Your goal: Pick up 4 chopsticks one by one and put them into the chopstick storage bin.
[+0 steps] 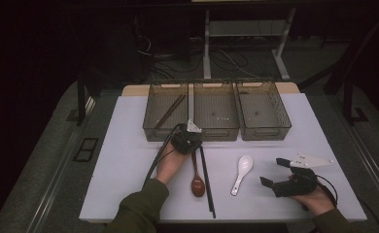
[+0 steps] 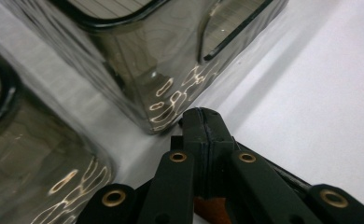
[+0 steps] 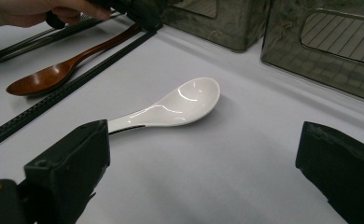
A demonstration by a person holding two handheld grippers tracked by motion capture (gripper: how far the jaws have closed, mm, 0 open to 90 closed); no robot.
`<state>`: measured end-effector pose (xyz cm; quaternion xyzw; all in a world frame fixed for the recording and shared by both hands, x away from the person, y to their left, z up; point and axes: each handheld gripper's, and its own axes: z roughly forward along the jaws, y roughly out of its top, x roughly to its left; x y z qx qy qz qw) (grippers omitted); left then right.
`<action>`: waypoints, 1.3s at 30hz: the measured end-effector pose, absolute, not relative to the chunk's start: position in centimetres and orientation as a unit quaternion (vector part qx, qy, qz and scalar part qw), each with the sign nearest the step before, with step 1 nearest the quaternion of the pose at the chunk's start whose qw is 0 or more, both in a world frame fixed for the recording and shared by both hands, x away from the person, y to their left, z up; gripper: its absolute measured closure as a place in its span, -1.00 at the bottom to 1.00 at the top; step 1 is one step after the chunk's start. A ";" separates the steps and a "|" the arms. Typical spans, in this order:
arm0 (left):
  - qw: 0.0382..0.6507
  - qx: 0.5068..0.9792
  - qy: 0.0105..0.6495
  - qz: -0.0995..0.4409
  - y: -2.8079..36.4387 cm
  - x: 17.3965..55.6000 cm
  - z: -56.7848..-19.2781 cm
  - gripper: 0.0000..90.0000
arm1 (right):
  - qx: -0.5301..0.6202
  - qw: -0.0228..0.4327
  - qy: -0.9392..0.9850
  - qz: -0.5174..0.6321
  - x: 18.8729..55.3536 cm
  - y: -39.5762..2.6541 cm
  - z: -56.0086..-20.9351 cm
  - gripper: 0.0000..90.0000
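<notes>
- Sorting cutlery into the three smoked-plastic bins along the far edge of the white table [image 1: 129, 165] appears to be the work in hand.
- Done so far, as it looks: the left bin [image 1: 167, 109] already holds a pair of brown chopsticks [image 1: 170, 110] lying aslant. The middle bin [image 1: 215, 109] and the right bin [image 1: 263, 109] look empty.
- The left gripper [image 1: 192, 130] sits just in front of the near wall between the left and middle bins. Its jaws are pressed fully together at the far end of the brown wooden spoon [image 1: 197, 180]. In the left gripper view a sliver of brown shows low between the jaws, so it seems clamped on the spoon's handle tip, though the contact itself is mostly hidden.
- The spoon's bowl lies toward the near side, on the table, so the spoon is not lifted yet.
- Just right of the spoon lies a black chopstick [image 1: 207, 179], running near to far, with its far end close to the left gripper.
- The white ceramic spoon [image 3: 171, 108] rests on the table further right, well apart from the bins and untouched.
- The right gripper [image 3: 208, 177] rests near the right front corner, its jaws spread wide and empty, pointed at the white spoon's handle.
- Left to do, by my reading: brown spoon, black chopstick and white spoon all need binning.
</notes>
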<state>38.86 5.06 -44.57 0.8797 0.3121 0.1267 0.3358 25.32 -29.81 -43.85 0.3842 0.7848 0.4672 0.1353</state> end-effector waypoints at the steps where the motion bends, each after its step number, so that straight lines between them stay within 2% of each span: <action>1: 0.337 0.880 0.310 0.126 5.0 38.9 -44.6 0.97 | 0.384 0.135 0.785 0.467 25.3 -29.8 -43.8 -0.94; 26: 0.352 0.891 0.269 0.097 0.8 37.8 -44.7 0.97 | 0.384 0.137 0.783 0.469 25.3 -29.9 -43.8 -0.94; 39: 0.355 0.890 0.269 0.093 0.6 37.7 -44.6 0.96 | 0.384 0.136 0.783 0.469 25.3 -29.9 -43.8 -0.94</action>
